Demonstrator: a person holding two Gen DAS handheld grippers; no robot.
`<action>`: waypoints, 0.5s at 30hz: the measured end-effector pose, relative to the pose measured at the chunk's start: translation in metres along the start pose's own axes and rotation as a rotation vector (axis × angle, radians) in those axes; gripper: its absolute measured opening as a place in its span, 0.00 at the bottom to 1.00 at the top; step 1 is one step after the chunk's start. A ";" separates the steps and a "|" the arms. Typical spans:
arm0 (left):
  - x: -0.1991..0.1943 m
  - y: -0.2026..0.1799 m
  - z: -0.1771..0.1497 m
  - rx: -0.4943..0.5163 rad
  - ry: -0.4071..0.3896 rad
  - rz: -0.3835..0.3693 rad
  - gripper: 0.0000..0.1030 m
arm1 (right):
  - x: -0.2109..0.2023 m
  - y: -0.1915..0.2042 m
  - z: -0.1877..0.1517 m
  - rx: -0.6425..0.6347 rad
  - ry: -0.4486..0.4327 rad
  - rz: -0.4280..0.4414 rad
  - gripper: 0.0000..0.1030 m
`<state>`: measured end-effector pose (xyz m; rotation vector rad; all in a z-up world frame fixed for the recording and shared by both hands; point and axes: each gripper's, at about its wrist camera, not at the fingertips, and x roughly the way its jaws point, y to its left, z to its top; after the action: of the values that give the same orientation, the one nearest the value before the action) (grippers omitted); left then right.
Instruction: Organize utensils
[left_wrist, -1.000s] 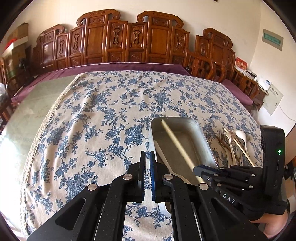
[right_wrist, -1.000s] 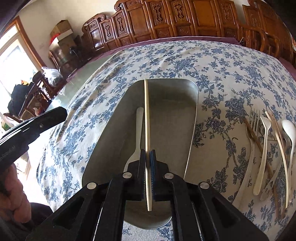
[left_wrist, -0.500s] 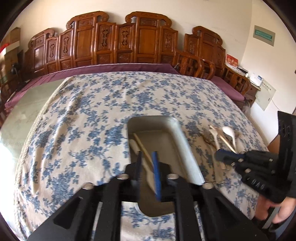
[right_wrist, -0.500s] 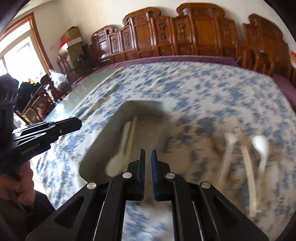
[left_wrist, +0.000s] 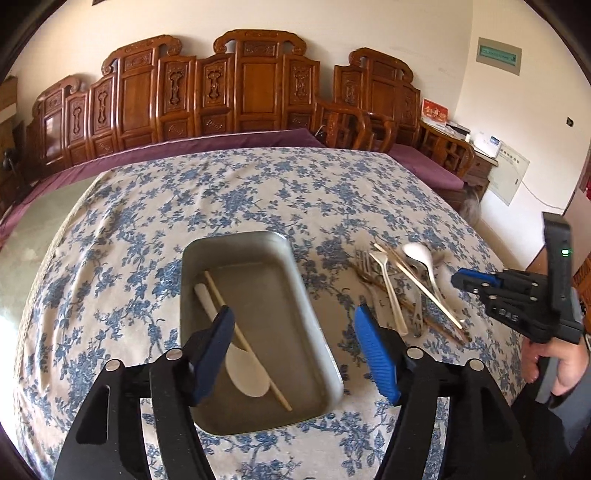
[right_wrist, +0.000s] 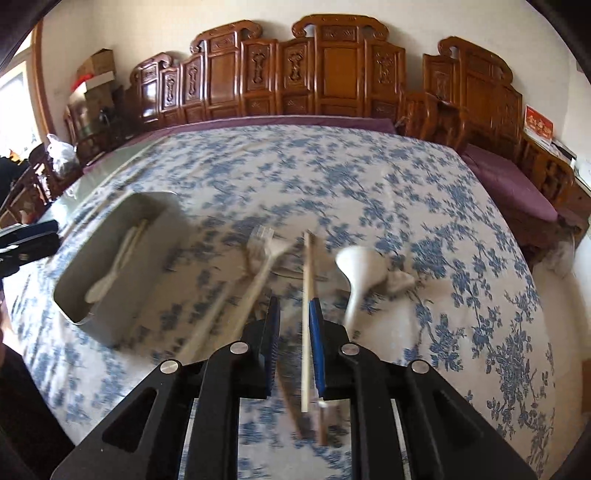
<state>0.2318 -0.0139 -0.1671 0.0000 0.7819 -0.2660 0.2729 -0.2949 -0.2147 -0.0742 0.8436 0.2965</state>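
left tool agape over tray | hand left view only

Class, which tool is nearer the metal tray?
Left. The left tool hangs over the tray; the right tool is off to its side, above the loose utensils.

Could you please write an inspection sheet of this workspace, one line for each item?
Surface: blue floral tablecloth, wrinkled.
Job's things: metal tray holds white spoon and one chopstick; loose utensil pile right of tray.
Clutter: nothing seen.
Tongs: left tongs open over tray, just opening; right tongs slightly open above pale chopstick, nothing gripped.
Cables: nothing seen.
Surroundings: carved wooden chairs, purple cloth.
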 end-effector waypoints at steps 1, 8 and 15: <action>0.001 -0.001 0.000 0.002 0.000 0.000 0.63 | 0.005 -0.004 -0.002 0.007 0.005 0.001 0.17; 0.010 -0.016 -0.003 0.025 0.017 -0.009 0.63 | 0.029 -0.010 -0.016 0.003 0.050 0.009 0.17; 0.016 -0.031 -0.007 0.057 0.027 -0.011 0.63 | 0.042 -0.015 -0.018 0.005 0.073 0.022 0.17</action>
<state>0.2306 -0.0470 -0.1802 0.0529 0.8008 -0.2991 0.2906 -0.3030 -0.2585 -0.0720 0.9183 0.3136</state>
